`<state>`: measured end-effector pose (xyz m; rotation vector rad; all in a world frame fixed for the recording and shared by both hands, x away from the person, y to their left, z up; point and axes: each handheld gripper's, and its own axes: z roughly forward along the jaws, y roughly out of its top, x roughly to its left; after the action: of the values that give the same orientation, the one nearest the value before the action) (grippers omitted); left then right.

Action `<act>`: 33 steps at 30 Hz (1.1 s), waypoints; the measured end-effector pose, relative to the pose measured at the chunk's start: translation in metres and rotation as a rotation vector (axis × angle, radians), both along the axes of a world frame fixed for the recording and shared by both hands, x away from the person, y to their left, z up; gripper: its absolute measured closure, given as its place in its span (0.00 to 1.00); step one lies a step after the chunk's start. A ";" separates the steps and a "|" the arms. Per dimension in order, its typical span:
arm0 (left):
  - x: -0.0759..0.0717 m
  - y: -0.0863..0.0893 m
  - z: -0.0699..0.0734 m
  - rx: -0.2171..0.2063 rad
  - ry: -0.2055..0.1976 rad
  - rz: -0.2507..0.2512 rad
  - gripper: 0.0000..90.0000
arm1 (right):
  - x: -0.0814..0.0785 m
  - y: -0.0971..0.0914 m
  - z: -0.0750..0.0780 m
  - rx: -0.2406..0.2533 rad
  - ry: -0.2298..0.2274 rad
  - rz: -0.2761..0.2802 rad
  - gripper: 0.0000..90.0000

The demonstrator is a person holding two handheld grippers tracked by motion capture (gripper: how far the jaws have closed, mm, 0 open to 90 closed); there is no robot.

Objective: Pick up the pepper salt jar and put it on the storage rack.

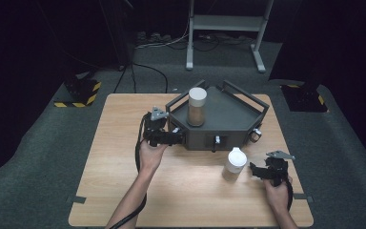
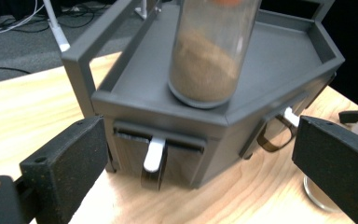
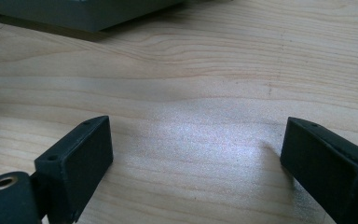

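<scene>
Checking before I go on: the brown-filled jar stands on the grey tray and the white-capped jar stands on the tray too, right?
Not quite. The brown-filled jar does stand on the tray, but the white-capped jar stands on the table, in front of the tray, as the high view shows.

Top of the jar [image 2: 209, 51] beyond the left gripper view's upper edge; second jar [image 2: 324, 196] behind a jaw.

A light wooden table [image 1: 124, 191] stands on grey carpeted floor [image 1: 38, 157] in a dark room, lit from above while the surroundings fall to black. Beyond the table's far edge a pale metal stand [image 1: 226, 24] rests on the carpet, with cables [image 1: 171, 43] trailing near its feet. Yellow-and-black striped bases [image 1: 78, 93] sit off both far corners of the table.
</scene>
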<state>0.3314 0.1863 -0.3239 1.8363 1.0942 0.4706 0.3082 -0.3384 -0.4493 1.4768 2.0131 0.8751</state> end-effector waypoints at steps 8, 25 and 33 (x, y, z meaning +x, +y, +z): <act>-0.015 0.007 -0.016 0.009 0.012 0.016 0.04 | 0.000 0.000 0.000 0.001 0.001 -0.002 0.10; -0.028 0.002 -0.051 0.064 0.049 0.040 0.05 | 0.000 0.000 0.000 0.001 0.001 -0.002 0.10; -0.031 0.003 -0.068 0.080 0.075 0.053 0.05 | 0.000 0.000 0.000 0.001 0.001 -0.002 0.10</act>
<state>0.3008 0.1892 -0.3919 1.9120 1.1923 0.4865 0.3080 -0.3382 -0.4493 1.4797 2.0117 0.8756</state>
